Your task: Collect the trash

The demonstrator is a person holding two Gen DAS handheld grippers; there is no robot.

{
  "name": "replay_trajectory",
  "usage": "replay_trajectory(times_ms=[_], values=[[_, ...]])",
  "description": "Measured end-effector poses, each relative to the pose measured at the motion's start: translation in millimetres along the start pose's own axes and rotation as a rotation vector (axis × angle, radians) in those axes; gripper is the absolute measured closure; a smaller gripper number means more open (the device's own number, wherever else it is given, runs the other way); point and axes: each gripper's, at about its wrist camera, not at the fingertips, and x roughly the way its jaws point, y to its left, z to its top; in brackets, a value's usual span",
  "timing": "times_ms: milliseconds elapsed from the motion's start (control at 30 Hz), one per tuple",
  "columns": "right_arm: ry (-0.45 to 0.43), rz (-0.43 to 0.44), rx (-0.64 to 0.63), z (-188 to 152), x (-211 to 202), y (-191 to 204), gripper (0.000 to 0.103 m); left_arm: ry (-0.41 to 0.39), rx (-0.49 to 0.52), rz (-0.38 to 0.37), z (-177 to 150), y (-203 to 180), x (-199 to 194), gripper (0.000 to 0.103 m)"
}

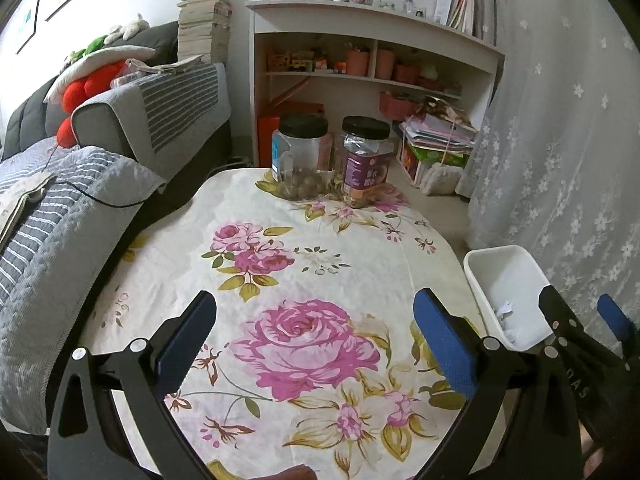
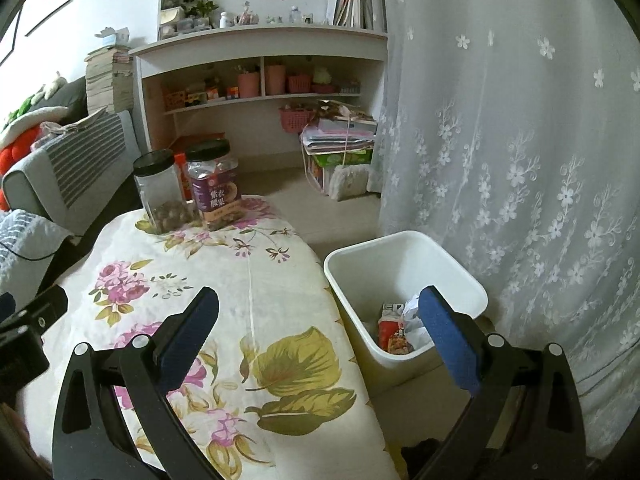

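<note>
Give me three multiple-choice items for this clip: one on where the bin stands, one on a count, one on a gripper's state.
1. Where is the bin?
A. on the table
B. on the floor at the table's right edge
C. on the sofa

2. How many jars stand on the table?
A. one
B. two
C. four

3. What state is the right gripper in?
A. open, holding nothing
B. shut on a wrapper
C. shut on a jar

Answers:
1 B, the bin stands lower than the tabletop, between the table and the curtain.
2 B, two black-lidded jars stand side by side at the far end.
3 A, its blue pads are spread wide apart with nothing between them; the trash lies in the bin.
</note>
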Motion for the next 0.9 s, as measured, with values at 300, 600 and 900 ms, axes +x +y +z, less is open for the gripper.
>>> replay_trajectory(times_ms=[300, 600, 900], values=[[0.029, 0.014, 0.016, -0.9, 3.6, -3.6, 0.007, 0.009, -0.008, 0.002, 1.0, -0.7, 0.1, 0.007], [0.025, 0.015, 0.013, -1.1, 4.2, -3.1, 0.007, 0.018, -0.012, 0.007, -1.0, -0.8, 0.2, 0.007], [0.031, 0.017, 0.012, -1.7, 4.6, -2.3, 0.007, 0.035, -0.004, 0.008, -2.0, -5.0, 3.2, 0.007]])
